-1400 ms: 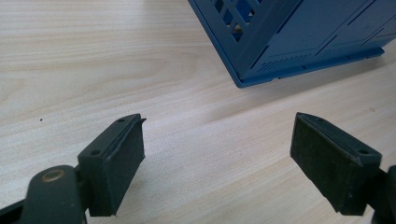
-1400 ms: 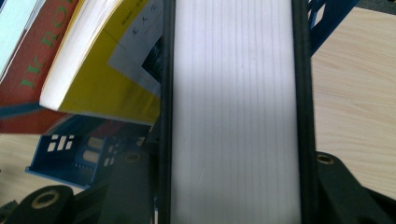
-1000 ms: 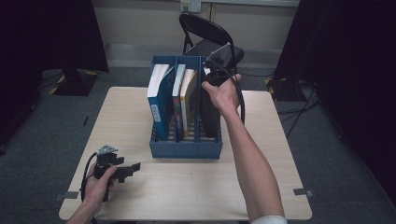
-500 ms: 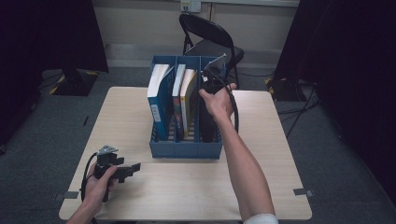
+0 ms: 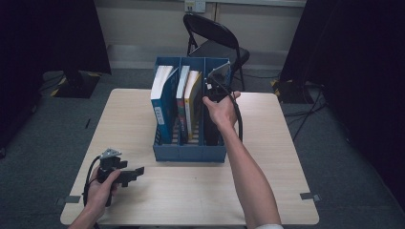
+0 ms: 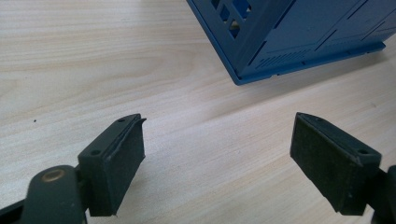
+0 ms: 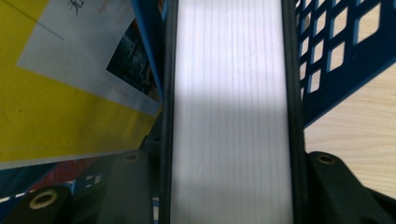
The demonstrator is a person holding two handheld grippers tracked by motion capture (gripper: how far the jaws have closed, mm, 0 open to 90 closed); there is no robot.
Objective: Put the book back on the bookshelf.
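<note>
A blue three-slot file holder point(image 5: 191, 153) stands in the middle of the table. Its left slot holds a blue-covered book point(image 5: 160, 102), and its middle slot a yellow book point(image 5: 192, 102) beside another. My right gripper point(image 5: 216, 94) is above the right slot, shut on a black-covered book point(image 5: 211, 126) that stands upright and partly inside that slot. In the right gripper view the book's white page edge point(image 7: 229, 93) runs between my right gripper's point(image 7: 231, 170) jaws, next to the yellow book point(image 7: 56, 102) and the holder's wall point(image 7: 327, 70). My left gripper point(image 5: 136, 172) point(image 6: 217, 154) rests open and empty at the front left.
The wooden table point(image 5: 191, 195) has bare room in front of the holder and on both sides. A corner of the holder point(image 6: 299, 42) lies ahead of the left gripper. A black folding chair point(image 5: 215, 38) stands behind the table's far edge.
My right hand has come down with the black book, which now sits deeper in the right slot. The left hand and its gripper have not moved.
</note>
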